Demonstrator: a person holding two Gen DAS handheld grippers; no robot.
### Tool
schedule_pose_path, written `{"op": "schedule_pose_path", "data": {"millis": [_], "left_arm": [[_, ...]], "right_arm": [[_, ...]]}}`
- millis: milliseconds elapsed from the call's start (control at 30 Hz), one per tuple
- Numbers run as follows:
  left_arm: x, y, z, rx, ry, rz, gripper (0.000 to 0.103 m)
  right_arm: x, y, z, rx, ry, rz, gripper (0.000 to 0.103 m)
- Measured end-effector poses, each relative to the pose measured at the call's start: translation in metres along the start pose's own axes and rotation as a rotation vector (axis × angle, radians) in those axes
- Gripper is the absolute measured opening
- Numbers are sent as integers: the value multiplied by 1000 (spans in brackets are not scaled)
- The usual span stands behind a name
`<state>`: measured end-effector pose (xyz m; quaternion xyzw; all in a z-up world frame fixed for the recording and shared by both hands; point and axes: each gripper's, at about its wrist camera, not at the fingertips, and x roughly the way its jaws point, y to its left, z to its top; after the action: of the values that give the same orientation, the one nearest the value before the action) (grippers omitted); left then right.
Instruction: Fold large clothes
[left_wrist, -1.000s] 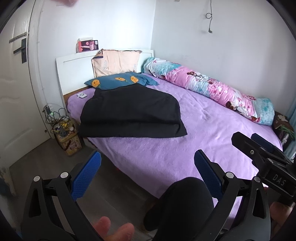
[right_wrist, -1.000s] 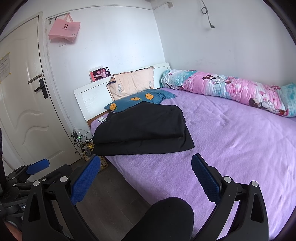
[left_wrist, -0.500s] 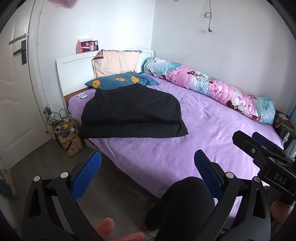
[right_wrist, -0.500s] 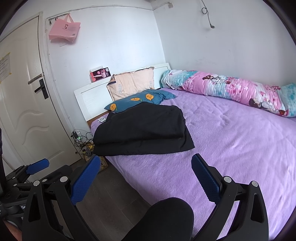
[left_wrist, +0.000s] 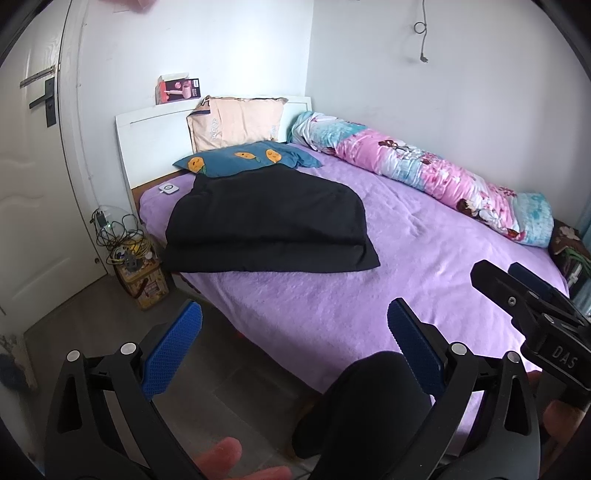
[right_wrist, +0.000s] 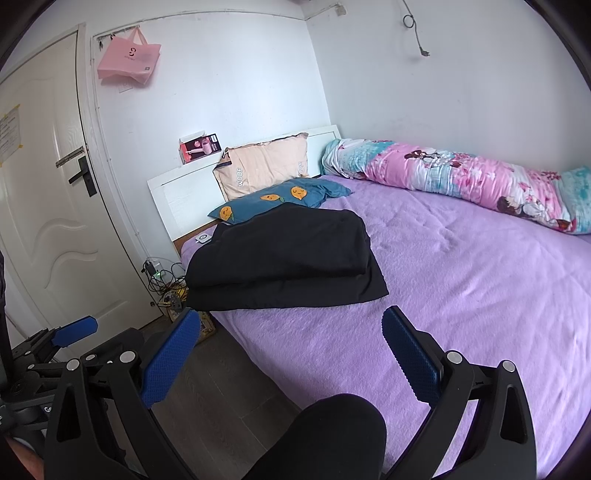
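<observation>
Left wrist view: a yellow box (left_wrist: 142, 286) stood on the floor at 9 o'clock of the bed (left_wrist: 424, 266), tangled cables (left_wrist: 120, 236) piled on top; what was inside could not be seen. The folded black garment (left_wrist: 267, 227) lay on the bed near the headboard, well apart from the left gripper (left_wrist: 293, 319), at its 12 o'clock. Jaws were spread wide, holding nothing. The right gripper (left_wrist: 517, 280) showed at 3 o'clock, its body marked "DAS"; its jaw state was unclear here.

Right wrist view: the garment (right_wrist: 280, 254) lay at 12 o'clock of the right gripper (right_wrist: 290, 326), well apart. Jaws were spread, holding nothing. A peach pillow (right_wrist: 264, 164) read "WOOF". A pink bag (right_wrist: 129, 61) hung on the wall at 10 o'clock, lettering too small to read.
</observation>
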<state>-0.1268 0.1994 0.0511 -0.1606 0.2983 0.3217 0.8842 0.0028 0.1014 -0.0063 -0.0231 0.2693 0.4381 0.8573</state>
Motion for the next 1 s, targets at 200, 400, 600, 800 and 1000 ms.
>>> {"op": "schedule_pose_path", "data": {"millis": [200,400,600,800,1000], "left_arm": [[1,2,1,-4,-6,4,98],[-11,6,8,-19,-72,-22,98],[-20,1,16,5,-107,14,98],[-15,-5,17,37,-79,-1,98],[-12,-8,16,39,-62,9,98]], "right_arm": [[-1,1,0,-3,3,-2,97],[-1,0,0,-3,3,-1,97],[-1,-3,0,2,5,2,97],[0,-6,-1,4,9,6,97],[-1,-8,-3,8,11,8,97]]}}
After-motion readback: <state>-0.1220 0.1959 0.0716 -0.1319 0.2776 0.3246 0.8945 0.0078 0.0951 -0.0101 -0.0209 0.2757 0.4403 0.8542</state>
